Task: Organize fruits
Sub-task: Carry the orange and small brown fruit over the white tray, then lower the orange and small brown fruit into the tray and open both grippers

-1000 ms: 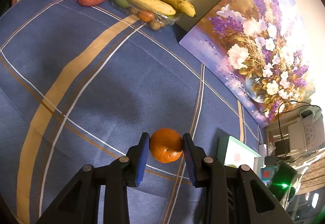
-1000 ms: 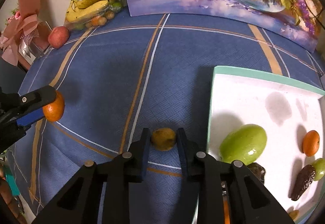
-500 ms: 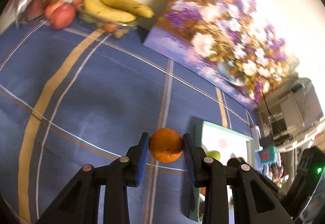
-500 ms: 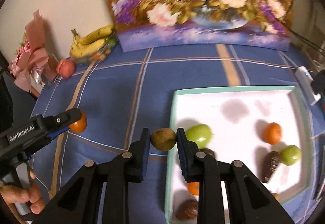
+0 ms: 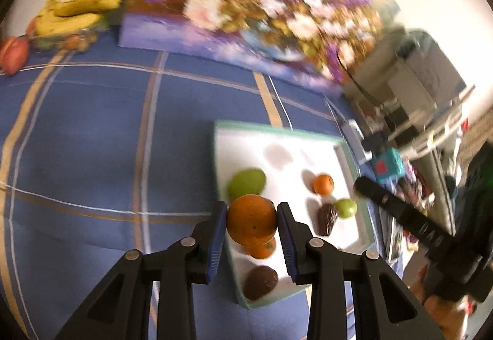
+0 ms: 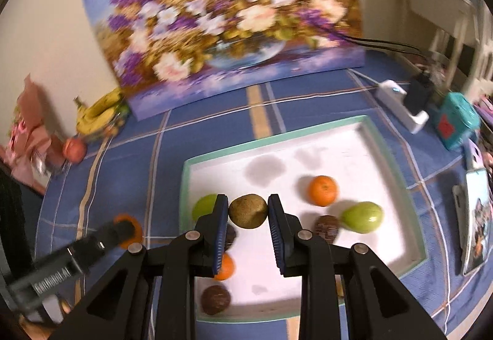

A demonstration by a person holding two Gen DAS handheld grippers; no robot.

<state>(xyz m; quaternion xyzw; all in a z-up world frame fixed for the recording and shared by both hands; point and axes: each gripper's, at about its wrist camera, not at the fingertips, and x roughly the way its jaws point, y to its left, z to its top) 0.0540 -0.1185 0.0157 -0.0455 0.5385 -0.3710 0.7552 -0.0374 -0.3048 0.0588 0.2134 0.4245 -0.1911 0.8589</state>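
Note:
My left gripper (image 5: 252, 221) is shut on an orange (image 5: 252, 222), held over the near left edge of the white tray (image 5: 243, 143). My right gripper (image 6: 248, 212) is shut on a brown kiwi (image 6: 248, 210), hanging above the tray (image 6: 363, 152). The tray holds a green mango (image 6: 204, 205), a small orange (image 6: 322, 190), a green fruit (image 6: 363, 216), dark brown fruits (image 6: 327, 227) and another orange (image 6: 225, 267). The left gripper with its orange (image 6: 124, 221) shows at the lower left of the right wrist view.
A flower painting (image 6: 234, 16) leans on the wall behind the tray. Bananas (image 5: 74, 12) and an apple (image 5: 14, 52) lie at the table's far left. A white charger (image 6: 400, 106), a teal box (image 6: 456, 119) and a phone (image 6: 476, 220) sit right of the tray.
Both grippers have carried their fruit to the right and upward, from the blue cloth to above the tray. Each has rolled, and the grips are unchanged.

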